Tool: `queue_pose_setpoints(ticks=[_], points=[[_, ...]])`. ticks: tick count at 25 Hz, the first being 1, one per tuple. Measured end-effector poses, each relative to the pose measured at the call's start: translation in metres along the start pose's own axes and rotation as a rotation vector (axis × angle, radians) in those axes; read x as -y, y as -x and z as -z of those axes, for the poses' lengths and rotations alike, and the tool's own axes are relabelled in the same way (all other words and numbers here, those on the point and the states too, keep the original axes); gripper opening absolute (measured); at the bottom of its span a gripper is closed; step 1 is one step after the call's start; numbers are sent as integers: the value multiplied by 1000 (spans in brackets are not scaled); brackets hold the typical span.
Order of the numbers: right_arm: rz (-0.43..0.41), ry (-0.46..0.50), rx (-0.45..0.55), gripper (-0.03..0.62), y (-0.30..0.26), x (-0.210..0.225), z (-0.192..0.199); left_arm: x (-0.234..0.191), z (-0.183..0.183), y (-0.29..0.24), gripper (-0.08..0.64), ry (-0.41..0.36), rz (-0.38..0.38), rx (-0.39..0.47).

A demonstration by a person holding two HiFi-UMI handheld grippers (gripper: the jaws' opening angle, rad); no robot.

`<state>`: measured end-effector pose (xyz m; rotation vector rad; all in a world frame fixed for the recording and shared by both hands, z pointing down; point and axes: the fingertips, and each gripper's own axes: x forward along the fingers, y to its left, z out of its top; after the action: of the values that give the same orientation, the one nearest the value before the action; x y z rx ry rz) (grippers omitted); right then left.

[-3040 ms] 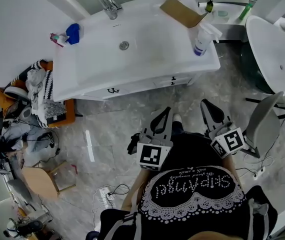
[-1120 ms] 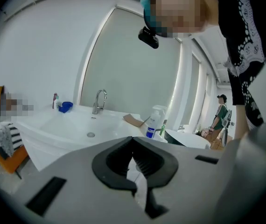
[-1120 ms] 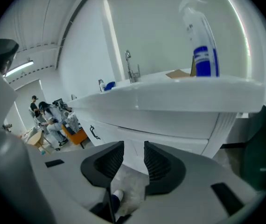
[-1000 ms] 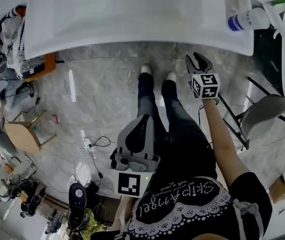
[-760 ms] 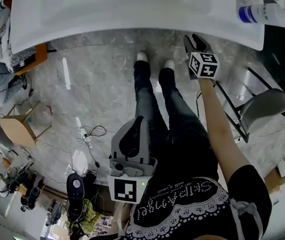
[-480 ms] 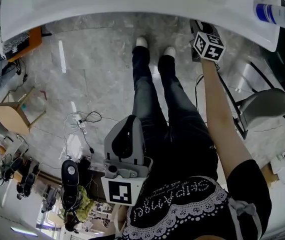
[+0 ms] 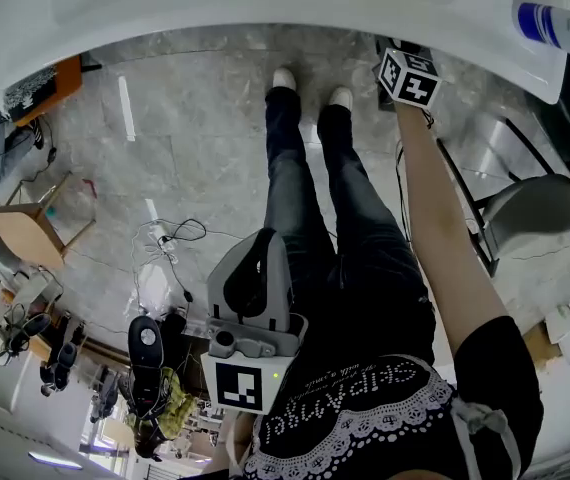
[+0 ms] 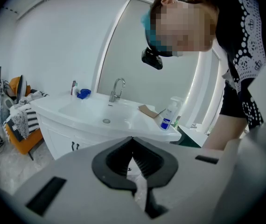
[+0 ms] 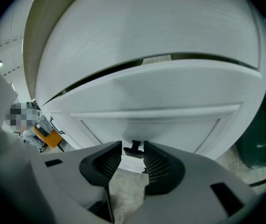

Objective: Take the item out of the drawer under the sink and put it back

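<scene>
You stand at the front edge of the sink counter [image 8: 100, 118]. The tap [image 8: 116, 88] is at the middle of its back edge. The spray bottle [image 8: 170, 115] stands near the right front corner, and the flat card piece [image 8: 147, 110] lies just behind it. Under the counter's right end is the cabinet front [image 9: 170, 125]. Its handle [image 9: 134, 149] sits between the jaws of your right gripper [image 9: 132, 143]. Your left gripper [image 7: 265, 243] is back near your body, well apart from the counter. A chair with clothes [image 8: 23, 125] stands left of the counter.
</scene>
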<state>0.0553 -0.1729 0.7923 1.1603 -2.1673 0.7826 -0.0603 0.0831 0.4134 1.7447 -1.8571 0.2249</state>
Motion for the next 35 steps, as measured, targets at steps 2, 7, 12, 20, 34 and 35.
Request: queue_pose_setpoints(ticks=[2,7,12,20,34,35], points=[[28,25,28,155,0,1,0,2,2,-7,5,-18,16,-7],[50,44,77,138,1,1,3,9,4,-32,5,-36,71,8],[61,44,87,140,-2,2,3,23,20,-41,5,-27,114,-29],[64,87,89,133,5,1,7,34,35,-36,5,-14,138,-72],[21,70,41,130,56,-17,70,54,43,-74,5,-135,271,-42],[18,69,38,130,59,-19,73,59,47,-81,5,-152,300,-50]])
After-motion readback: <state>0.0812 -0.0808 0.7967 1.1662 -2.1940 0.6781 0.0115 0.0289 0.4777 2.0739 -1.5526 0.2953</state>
